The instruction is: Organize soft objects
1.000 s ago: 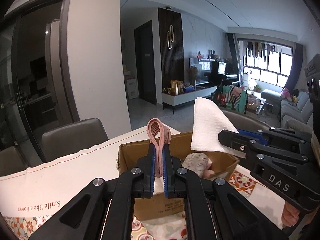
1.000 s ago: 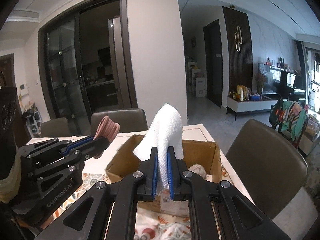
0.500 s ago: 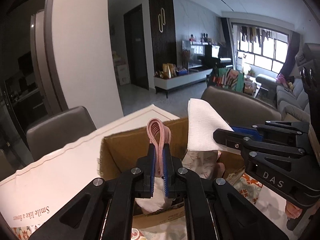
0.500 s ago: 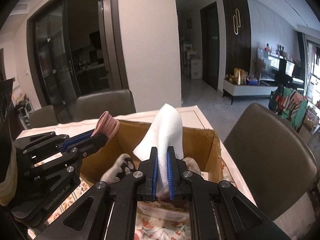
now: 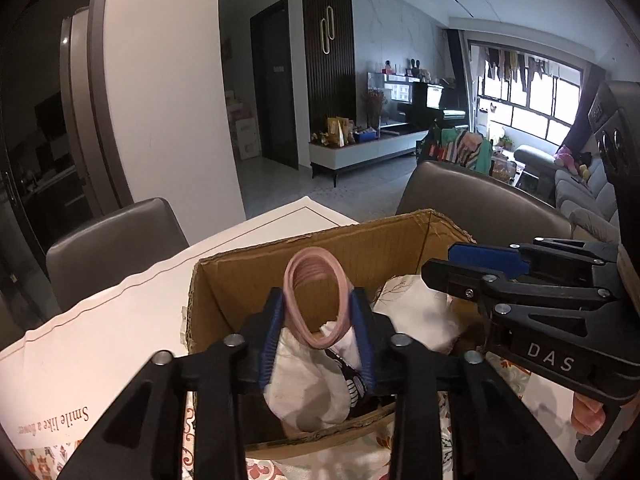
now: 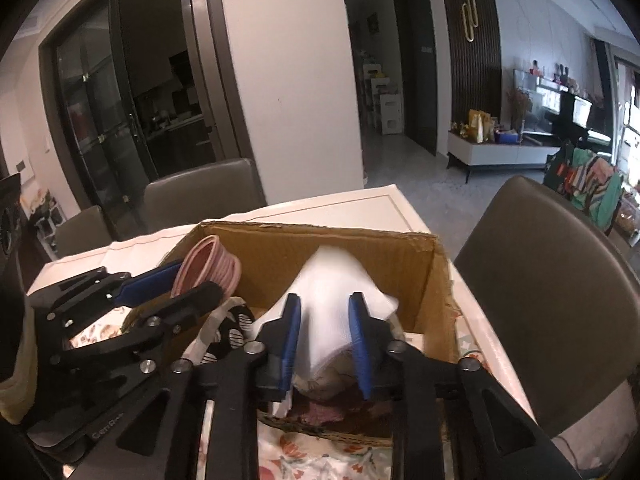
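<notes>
Over the cardboard box (image 5: 320,248), both jaws have just been opening: left gripper (image 5: 318,320) loosening around springy pink bands (image 5: 314,280), right gripper (image 6: 324,320) around limp white tissue (image 6: 332,280).

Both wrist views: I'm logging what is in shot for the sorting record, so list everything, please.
Open brown cardboard box: one, brown, on the table under both grippers.
Pink looped elastic band: one, pink, between the left gripper's pads, over the box.
White paper towel: one, white, between the right gripper's pads, slumping into the box.
Soft cloth items: several, white and patterned, inside the box.
Floral tablecloth: one, white with orange flowers, under the box.
White table: one, beyond the box.
Grey padded chairs: three, around the table.
Left gripper: black, blue pads, jaws just been opening.
Right gripper: black, blue pads, jaws just been opening.
</notes>
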`<state>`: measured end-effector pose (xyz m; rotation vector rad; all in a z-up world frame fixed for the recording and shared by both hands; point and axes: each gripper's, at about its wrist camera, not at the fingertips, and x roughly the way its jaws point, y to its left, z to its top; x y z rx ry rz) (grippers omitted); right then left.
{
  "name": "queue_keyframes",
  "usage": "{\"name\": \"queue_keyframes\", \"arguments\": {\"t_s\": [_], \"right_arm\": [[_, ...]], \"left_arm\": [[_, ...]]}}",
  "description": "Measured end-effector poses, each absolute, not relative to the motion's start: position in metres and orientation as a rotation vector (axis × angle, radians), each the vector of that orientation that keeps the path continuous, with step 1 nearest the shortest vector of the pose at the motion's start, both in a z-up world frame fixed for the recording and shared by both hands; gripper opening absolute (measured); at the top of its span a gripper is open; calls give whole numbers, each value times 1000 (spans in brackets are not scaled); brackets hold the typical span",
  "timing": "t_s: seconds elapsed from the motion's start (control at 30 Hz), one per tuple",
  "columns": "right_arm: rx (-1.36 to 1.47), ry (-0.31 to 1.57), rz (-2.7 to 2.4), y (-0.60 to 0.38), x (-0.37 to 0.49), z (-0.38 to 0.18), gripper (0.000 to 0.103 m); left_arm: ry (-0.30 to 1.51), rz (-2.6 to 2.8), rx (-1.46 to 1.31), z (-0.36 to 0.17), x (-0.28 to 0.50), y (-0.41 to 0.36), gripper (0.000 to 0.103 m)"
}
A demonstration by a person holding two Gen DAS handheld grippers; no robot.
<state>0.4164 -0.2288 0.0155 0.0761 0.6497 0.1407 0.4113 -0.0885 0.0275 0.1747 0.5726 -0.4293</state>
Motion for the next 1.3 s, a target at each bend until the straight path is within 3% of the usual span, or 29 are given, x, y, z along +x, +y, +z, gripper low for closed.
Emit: {"name": "queue_keyframes", "arguments": {"t_s": [0.1,0.47,0.9,1.0,1.2,1.3], "right_arm": [[71,646,137,-229,413,18,28],[53,599,85,-226,378,41,28],[90,509,70,-216,287,82,28],[94,493,71,-212,262,91,37],[80,458,53,-205,211,103,39],[58,437,28,-203,185,105,48]], "left_arm": [[574,-430,171,29,409,-87,45],[537,-348,174,54,376,-79,46],[421,-244,136,106,269,-52,51],[396,-236,140,114,242,-47,54],[365,-205,117,122,194,-37,56],[356,-193,107,123,172,-33,57]]}}
